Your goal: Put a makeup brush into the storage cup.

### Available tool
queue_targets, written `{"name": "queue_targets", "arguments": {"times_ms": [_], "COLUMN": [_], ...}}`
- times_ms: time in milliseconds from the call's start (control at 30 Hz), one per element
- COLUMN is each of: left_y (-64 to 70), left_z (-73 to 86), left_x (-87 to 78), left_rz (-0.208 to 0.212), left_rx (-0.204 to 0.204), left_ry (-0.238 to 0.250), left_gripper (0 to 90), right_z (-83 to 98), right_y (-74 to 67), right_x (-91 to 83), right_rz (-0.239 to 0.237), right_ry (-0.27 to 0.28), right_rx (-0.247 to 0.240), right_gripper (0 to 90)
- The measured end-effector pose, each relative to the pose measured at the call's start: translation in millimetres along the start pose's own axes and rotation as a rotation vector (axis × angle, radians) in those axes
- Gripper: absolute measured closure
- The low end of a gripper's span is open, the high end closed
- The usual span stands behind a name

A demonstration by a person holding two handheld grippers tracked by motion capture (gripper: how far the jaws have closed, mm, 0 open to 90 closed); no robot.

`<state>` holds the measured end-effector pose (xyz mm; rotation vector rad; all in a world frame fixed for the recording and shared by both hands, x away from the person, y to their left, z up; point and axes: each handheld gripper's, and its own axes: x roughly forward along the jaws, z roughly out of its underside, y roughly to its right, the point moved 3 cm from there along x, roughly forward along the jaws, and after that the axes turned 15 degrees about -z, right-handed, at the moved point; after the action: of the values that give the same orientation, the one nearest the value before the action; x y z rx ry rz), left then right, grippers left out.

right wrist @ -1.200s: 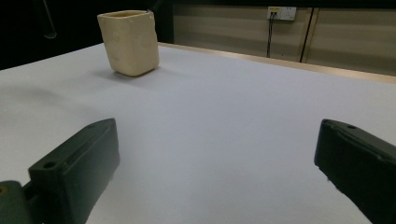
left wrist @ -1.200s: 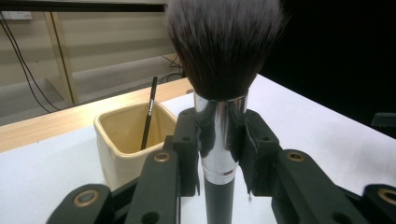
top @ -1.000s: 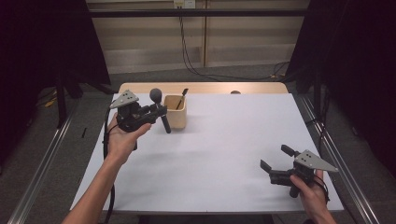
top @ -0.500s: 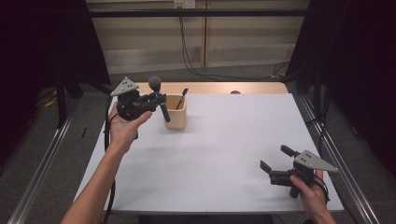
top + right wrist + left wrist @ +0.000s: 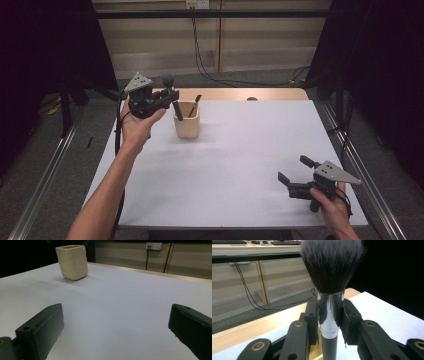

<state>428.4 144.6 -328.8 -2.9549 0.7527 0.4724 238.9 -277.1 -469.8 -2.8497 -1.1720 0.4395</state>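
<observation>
Resting low at the near right corner of the white table (image 5: pixel 240 165), the right gripper (image 5: pixel 296 174) sat in the person's right hand (image 5: pixel 332 212) with its two black jaws spread wide and nothing between them. From the right gripper view its jaws framed bare tabletop, with the cream cup (image 5: pixel 72 262) standing well beyond them.

Farther up the table, on the left side, the person's left forearm reached in from the near edge, and the left hand (image 5: pixel 136 125) held the left gripper (image 5: pixel 170 98) above the table, just beside the cup (image 5: pixel 187 120) on its left. That gripper was pinching a makeup brush (image 5: pixel 172 97). In the left gripper view the pads (image 5: pixel 347 320) pressed on either side of the brush's shiny metal collar (image 5: pixel 329 312), with the dark, bushy bristles (image 5: pixel 332 263) standing up above the jaws and the black handle running down below them. From the high view the brush stood tilted, its round head up and to the left, its handle slanting down toward the cup's mouth; I could not tell whether the tip was inside the rim.

The cup stood upright on the table toward the far left, and a second thin dark tool (image 5: pixel 194 106) leaned out of it at the right.

Behind the white surface a strip of pale wood (image 5: pixel 270 94) showed at the table's far edge, and beyond that, cables (image 5: pixel 205 55) hung down a beige wall.
</observation>
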Motion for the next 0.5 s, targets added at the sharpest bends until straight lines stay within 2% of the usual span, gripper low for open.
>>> {"name": "queue_targets", "arguments": {"times_ms": [267, 500], "left_y": [-5.1, -6.7], "left_z": [0.2, 1.2], "left_x": [15.0, 19.8], "left_rz": [-0.018, -0.031], "left_rx": [-0.005, 0.003], "left_ry": [0.018, 0.017], "left_gripper": [70.5, 70.5], "right_z": [0.4, 0.3], "right_y": [0.1, -0.3], "right_x": [0.4, 0.5], "right_rz": [0.000, -0.001], "right_ry": [-0.004, -0.005], "right_rx": [0.000, 0.000], "right_gripper": [0.0, 0.0]}}
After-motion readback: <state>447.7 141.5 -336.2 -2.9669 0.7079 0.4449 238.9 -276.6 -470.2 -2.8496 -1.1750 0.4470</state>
